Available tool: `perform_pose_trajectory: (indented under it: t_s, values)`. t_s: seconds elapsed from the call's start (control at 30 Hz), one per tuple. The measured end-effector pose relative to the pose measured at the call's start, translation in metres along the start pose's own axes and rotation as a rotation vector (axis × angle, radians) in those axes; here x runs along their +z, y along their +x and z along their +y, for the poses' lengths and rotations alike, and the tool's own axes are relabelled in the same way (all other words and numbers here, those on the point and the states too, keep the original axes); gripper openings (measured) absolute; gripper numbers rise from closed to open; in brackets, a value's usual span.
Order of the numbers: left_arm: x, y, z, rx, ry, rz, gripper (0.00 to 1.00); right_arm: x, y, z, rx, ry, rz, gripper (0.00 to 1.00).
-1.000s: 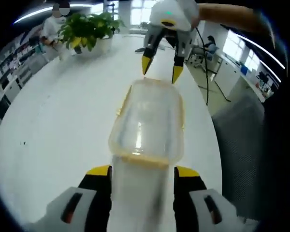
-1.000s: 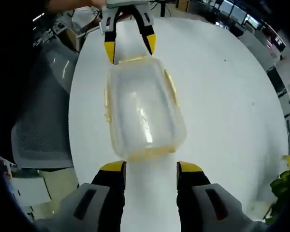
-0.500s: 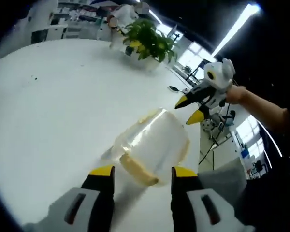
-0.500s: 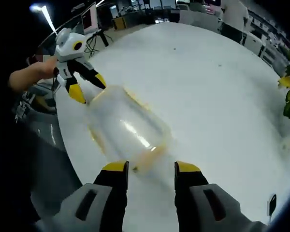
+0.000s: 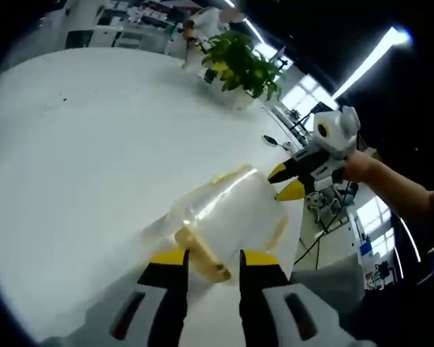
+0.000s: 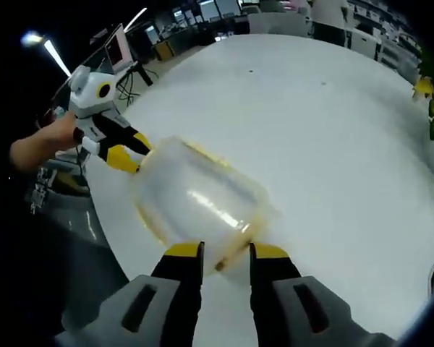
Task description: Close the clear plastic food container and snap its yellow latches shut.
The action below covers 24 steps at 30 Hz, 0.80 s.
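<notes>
Clear plastic food container [image 5: 224, 217] with lid on; left gripper [image 5: 212, 262] and right gripper [image 6: 226, 252] pinching yellow end latches [image 5: 201, 254] (judged unsnapped), side latches left.

Each gripper has black jaws with yellow tips on a pale grey body — the left gripper [image 5: 207, 262] and the right gripper [image 6: 226, 254] match. Seen from across, the housing is white and rounded. A bare hand [image 5: 356, 165] grips one handle.
</notes>
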<state>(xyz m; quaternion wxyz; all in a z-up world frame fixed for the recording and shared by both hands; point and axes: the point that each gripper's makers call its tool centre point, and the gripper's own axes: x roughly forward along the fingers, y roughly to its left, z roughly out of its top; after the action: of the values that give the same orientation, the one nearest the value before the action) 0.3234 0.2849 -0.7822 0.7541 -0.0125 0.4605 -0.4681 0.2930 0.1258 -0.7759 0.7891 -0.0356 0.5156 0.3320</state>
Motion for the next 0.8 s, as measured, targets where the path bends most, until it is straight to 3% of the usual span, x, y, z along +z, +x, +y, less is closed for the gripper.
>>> perform_pose_trajectory:
  t_s: [0.03, 0.27, 0.37, 0.43, 0.57, 0.8]
  values:
    - [0.002, 0.0008, -0.0053, -0.019, -0.038, -0.013, 0.15, -0.0002, 0.0002, 0.0002, 0.003, -0.006, 0.003, 0.21]
    - [0.0009, 0.0005, -0.0076, -0.001, -0.017, -0.01, 0.14, -0.001, 0.0012, 0.0016, 0.034, -0.071, 0.004, 0.19]
    - [0.0037, 0.0053, -0.0077, 0.016, -0.024, -0.011, 0.13, -0.0046, 0.0001, 0.005, 0.08, 0.009, 0.012, 0.17]
    - [0.0032, 0.005, -0.0061, 0.02, 0.003, 0.019, 0.13, -0.0005, 0.0005, 0.0026, 0.085, -0.009, -0.003, 0.16]
    - [0.0026, 0.0045, -0.008, 0.012, -0.002, 0.023, 0.13, 0.0001, 0.0013, 0.0044, 0.072, -0.01, 0.046, 0.17]
    - [0.0013, 0.0053, -0.0108, 0.016, -0.021, 0.018, 0.15, -0.0013, 0.0024, 0.0021, 0.072, -0.002, 0.066, 0.19]
